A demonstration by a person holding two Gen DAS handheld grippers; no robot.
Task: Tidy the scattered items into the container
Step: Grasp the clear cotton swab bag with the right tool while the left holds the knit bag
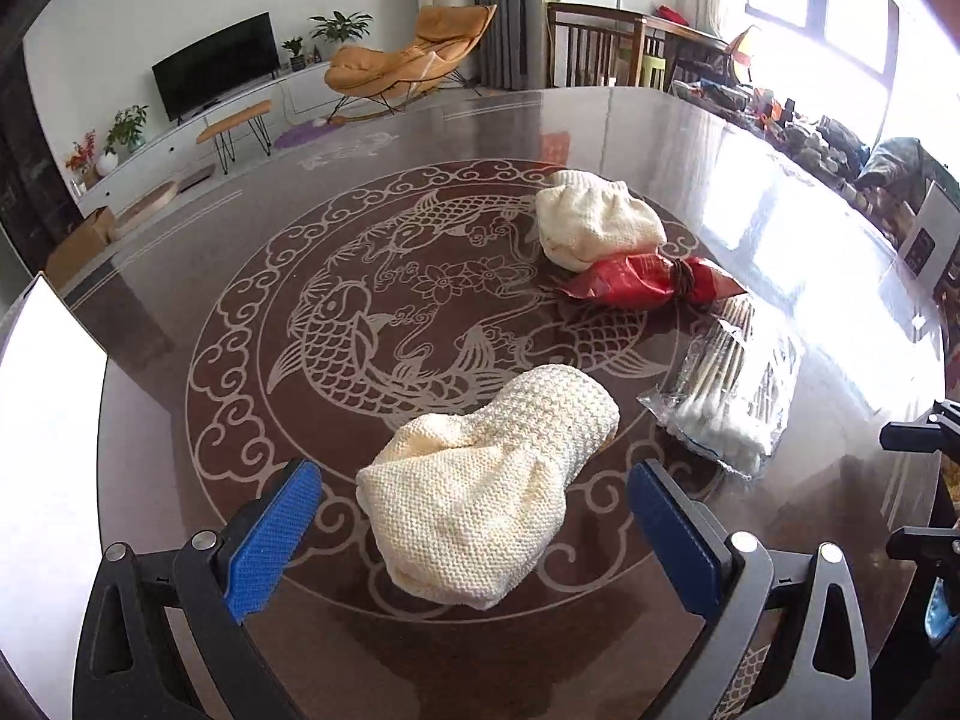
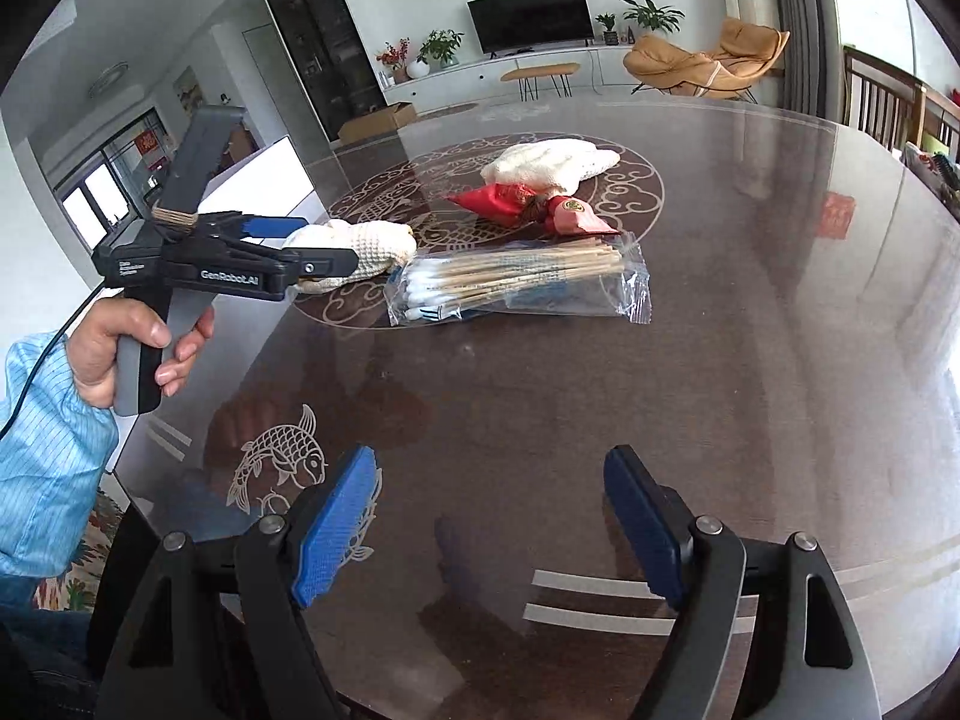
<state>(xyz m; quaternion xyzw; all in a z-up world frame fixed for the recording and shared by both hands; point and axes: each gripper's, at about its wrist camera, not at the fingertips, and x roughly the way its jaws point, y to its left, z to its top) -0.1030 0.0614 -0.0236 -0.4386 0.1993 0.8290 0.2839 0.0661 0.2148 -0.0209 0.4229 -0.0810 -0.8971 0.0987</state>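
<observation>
A white box (image 2: 264, 180) sits at the far left edge of the table (image 2: 720, 330); I cannot tell what is inside. The left gripper (image 1: 474, 516) has its blue fingers wide apart around a cream knit cloth (image 1: 480, 492) that lies on the table. A second cream cloth (image 1: 594, 228), a red packet (image 1: 648, 282) and a bag of cotton swabs (image 1: 726, 390) lie close together. Only the right camera shows the person's left hand (image 2: 120, 348). The right gripper (image 2: 492, 522) is open over bare table.

The bench (image 1: 180, 420) is dark brown with a pale fish pattern; the knitted cloth (image 1: 480, 498) is cream, the packet (image 1: 642, 282) at 1 o'clock is red.
</observation>
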